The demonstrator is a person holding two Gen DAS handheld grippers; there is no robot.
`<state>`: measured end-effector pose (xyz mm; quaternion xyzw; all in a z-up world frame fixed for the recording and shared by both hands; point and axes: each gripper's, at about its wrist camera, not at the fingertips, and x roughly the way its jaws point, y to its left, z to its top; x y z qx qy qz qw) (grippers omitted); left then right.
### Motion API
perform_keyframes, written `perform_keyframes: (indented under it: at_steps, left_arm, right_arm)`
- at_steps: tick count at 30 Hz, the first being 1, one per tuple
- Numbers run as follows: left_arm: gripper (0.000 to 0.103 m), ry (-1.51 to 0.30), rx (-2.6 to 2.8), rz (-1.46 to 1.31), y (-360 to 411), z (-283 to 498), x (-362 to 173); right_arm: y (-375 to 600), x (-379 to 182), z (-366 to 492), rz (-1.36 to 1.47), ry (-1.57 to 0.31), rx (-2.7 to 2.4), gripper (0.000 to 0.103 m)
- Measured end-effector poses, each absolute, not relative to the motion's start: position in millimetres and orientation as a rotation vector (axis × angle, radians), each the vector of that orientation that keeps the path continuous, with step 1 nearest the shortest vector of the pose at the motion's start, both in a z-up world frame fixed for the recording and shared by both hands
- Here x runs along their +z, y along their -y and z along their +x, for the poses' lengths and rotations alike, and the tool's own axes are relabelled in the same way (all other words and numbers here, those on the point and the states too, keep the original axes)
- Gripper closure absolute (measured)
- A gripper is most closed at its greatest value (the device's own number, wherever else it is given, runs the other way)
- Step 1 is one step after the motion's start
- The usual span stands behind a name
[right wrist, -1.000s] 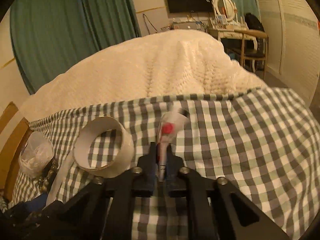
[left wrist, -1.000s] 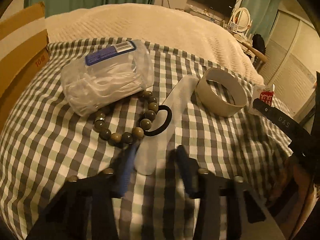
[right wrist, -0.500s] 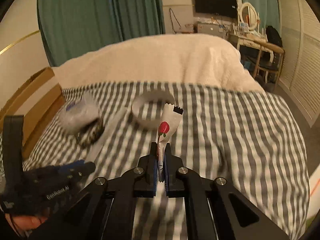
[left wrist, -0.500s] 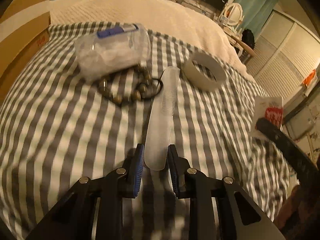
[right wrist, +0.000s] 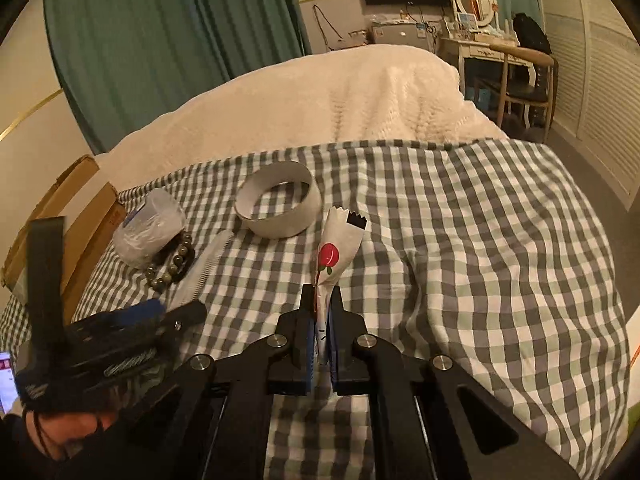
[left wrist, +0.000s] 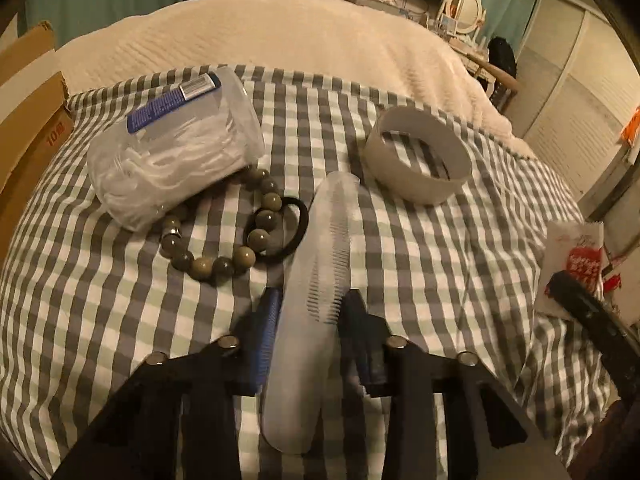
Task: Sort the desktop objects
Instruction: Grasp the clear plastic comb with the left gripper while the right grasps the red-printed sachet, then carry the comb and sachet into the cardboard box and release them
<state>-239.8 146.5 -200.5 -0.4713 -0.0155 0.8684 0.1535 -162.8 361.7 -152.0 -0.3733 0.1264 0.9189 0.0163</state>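
On my left feed, the left tongs sit spread, one finger on each side of the clear plastic comb, and I can't make out any contact with its edges. The comb is long, frosted and translucent, with a row of fine teeth along its right side, and it lies on the checked bedspread pointing away from me. Its far end reaches near the white ring of tape. Just left of the comb, a black hair tie overlaps a bracelet of olive-grey beads, and the bracelet touches a clear tub of white floss picks lying on its side with a blue label.

On my right feed, the right tongs are pinched tight on a white sachet, held upright above the bedspread. It has a red cherry-like print, a serrated top edge and a black corner patch. The tape ring lies just beyond it.
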Motion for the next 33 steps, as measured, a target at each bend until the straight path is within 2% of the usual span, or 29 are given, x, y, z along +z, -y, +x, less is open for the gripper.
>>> perform_keyframes:
  at_steps: [6,13,18,24,27,28,33]
  left_arm:
    - [0.077,0.061,2.443,-1.358,-132.9,-224.3,-192.7]
    - [0.077,0.124,2.423,-1.336,-98.2,-195.5,-171.8]
    - [0.077,0.18,2.445,-1.246,-81.9,-186.0,-150.0]
    - [0.077,0.286,2.473,-1.055,-55.0,-173.0,-91.4]
    - [0.077,0.342,2.529,-0.946,-25.4,-167.7,-56.1]
    - [0.077,0.361,2.549,-0.914,-15.2,-168.0,-45.2]
    - [0.077,0.474,2.671,-0.792,55.2,-178.4,-1.6]
  right_arm:
    - [-359.4,-155.1,-166.9,-1.167,-0.382,2.877,0.098]
    - [-328.2,-134.7,-166.1,-1.113,-0.241,2.956,0.098]
    - [-289.3,-94.8,-142.9,-1.135,-0.276,2.985,0.098]
    - [-249.6,-50.5,-112.0,-1.158,-0.192,3.005,0.098]
    - [-220.5,-5.5,-108.7,-1.128,-0.177,3.045,0.098]
    - [-220.5,-5.5,-108.7,-1.128,-0.177,3.045,0.098]
    - [-146.1,50.7,-127.1,-1.098,-0.048,3.157,0.098]
